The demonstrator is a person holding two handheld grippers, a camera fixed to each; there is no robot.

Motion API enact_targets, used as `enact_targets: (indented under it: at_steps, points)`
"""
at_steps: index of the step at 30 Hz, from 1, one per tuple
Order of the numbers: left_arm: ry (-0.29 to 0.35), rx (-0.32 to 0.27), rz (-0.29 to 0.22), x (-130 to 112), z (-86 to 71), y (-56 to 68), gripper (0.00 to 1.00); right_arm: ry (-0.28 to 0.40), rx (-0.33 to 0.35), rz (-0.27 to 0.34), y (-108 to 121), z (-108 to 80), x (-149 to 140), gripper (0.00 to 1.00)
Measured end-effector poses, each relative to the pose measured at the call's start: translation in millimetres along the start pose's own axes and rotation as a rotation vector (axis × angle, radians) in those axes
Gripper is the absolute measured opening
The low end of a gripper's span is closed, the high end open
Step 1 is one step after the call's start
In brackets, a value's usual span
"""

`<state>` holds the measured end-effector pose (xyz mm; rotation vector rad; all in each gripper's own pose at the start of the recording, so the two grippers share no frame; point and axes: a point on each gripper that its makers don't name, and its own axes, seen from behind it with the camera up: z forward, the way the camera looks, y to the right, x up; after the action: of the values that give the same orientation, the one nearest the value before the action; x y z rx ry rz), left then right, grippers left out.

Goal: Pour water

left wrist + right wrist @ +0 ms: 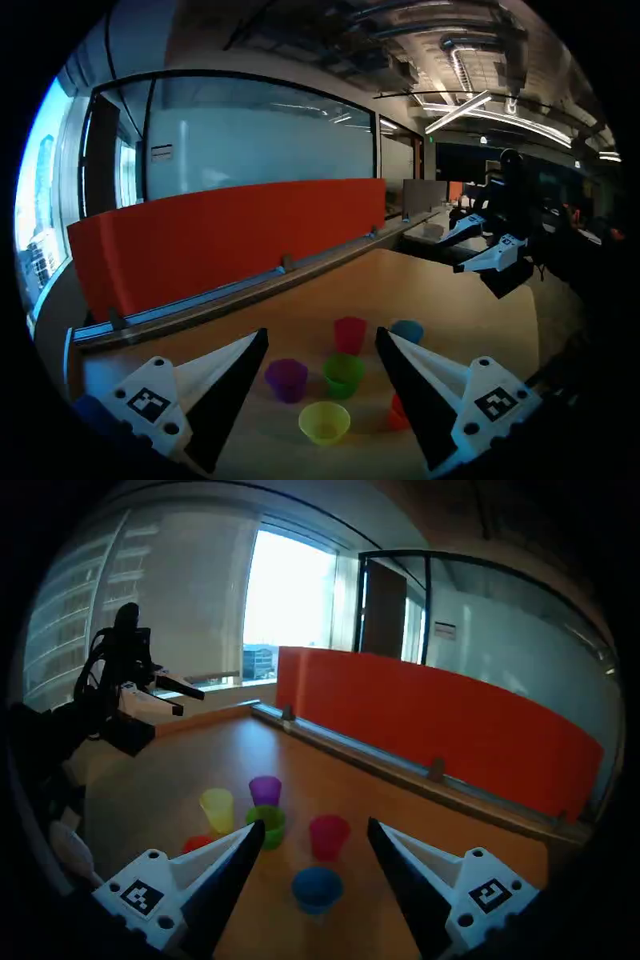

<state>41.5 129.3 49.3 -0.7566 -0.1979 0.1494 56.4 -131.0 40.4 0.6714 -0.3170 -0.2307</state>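
Several small plastic cups stand close together on the wooden table point(448, 296): pink point(350, 334), blue point(407, 330), purple point(286, 378), green point(343, 374), yellow point(324, 421), and an orange one point(398, 412) half hidden by a finger. My left gripper point(320, 332) hovers open above them and holds nothing. From the opposite side my right gripper point(314, 824) is also open and empty, above the pink cup point(329, 835) and blue cup point(317, 889). Beyond those stand the green point(268, 824), purple point(265, 790), yellow point(218, 809) and orange point(196, 844) cups. Each gripper appears in the other's view, farther off: right point(450, 254), left point(192, 704).
An orange divider panel point(232, 232) on a metal rail point(240, 292) runs along the table's far edge, with glass walls behind. In the right gripper view the same panel point(448, 720) lies to the right. Bare tabletop point(240, 752) surrounds the cups.
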Motion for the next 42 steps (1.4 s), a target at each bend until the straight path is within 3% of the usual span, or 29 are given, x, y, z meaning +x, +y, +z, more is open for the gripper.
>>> enact_targets:
  at_steps: [17, 42]
  points:
    - [-0.109, -0.095, 0.058, -43, 38.8, 20.0, 1.0, -0.095, 0.049, -0.012, -2, 16.8, -37, 1.0]
    - [-0.268, -0.127, 0.122, -115, 89.7, 27.0, 1.0, -0.19, 0.075, -0.042, -2, 48.7, -101, 1.0]
